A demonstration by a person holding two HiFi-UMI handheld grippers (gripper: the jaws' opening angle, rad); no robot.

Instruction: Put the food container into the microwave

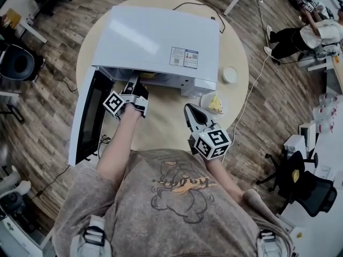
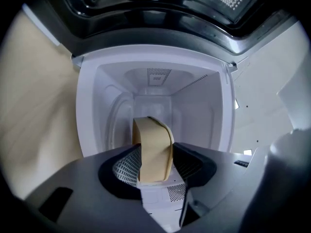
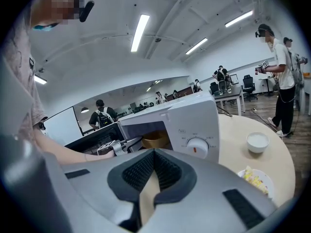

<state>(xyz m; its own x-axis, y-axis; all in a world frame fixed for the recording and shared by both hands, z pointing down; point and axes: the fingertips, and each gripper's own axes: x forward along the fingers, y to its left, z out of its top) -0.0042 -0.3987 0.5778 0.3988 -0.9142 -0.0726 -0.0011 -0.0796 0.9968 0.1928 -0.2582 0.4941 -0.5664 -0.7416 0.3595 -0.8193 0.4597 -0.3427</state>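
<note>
Left gripper view: left gripper point(image 2: 155, 147) clenches the food container point(image 2: 151, 130) by its rim, steering it into the microwave point(image 2: 97, 106); right gripper point(image 3: 154, 152), closed and empty, waits clear near the desk's point(image 1: 163, 123) front edge.

Your pale tan, round-cornered food container point(image 2: 154, 149) is plain, set against the black, finely gridded pads point(image 2: 127, 166) of your grey plastic left gripper point(image 2: 155, 154). Behind it, the cavity of the boxy white microwave point(image 1: 155, 42) is a pale lilac-white. Your grey plastic right gripper point(image 3: 154, 154) has the same black gridded pads. Each gripper carries a cube of black-and-white square markers point(image 1: 114, 102). The microwave's door point(image 1: 86, 116) has a black window in a white frame. Its top bears a blue, red and white label point(image 1: 184, 57), and its white dial point(image 3: 197, 148) has a red mark. Your round table point(image 1: 161, 125) is plain beige and the wooden plank floor point(image 1: 48, 98) is streaky brown. The small round bowl point(image 1: 230, 74) is white, and the white plate point(image 1: 206, 101) holds yellow food point(image 1: 215, 104). Your shirt point(image 1: 177, 208) is mottled grey-brown with a dark-outlined cartoon print.
</note>
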